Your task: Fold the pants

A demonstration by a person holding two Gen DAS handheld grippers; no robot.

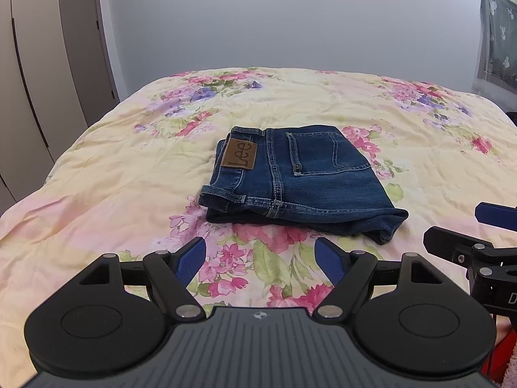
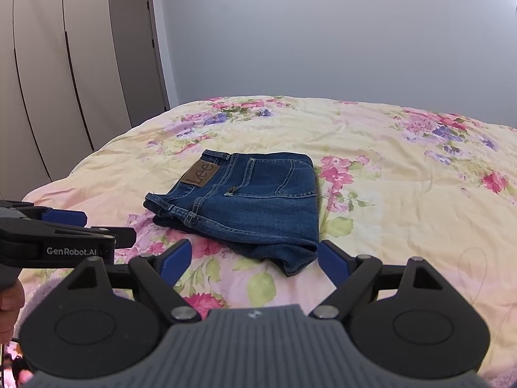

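Note:
The dark blue jeans [image 1: 297, 177] lie folded into a compact stack in the middle of the bed, back pocket and brown Lee patch [image 1: 239, 155] facing up. They also show in the right wrist view [image 2: 248, 203]. My left gripper [image 1: 260, 258] is open and empty, held just short of the stack's near edge. My right gripper [image 2: 253, 260] is open and empty, its fingers on either side of the stack's near corner, above the quilt. Each gripper shows at the edge of the other's view.
A yellow quilt with pink and purple flowers [image 1: 129, 177] covers the bed. Grey wardrobe doors [image 2: 48, 80] stand at the left and a plain wall behind. A curtained window [image 1: 497, 38] is at the far right.

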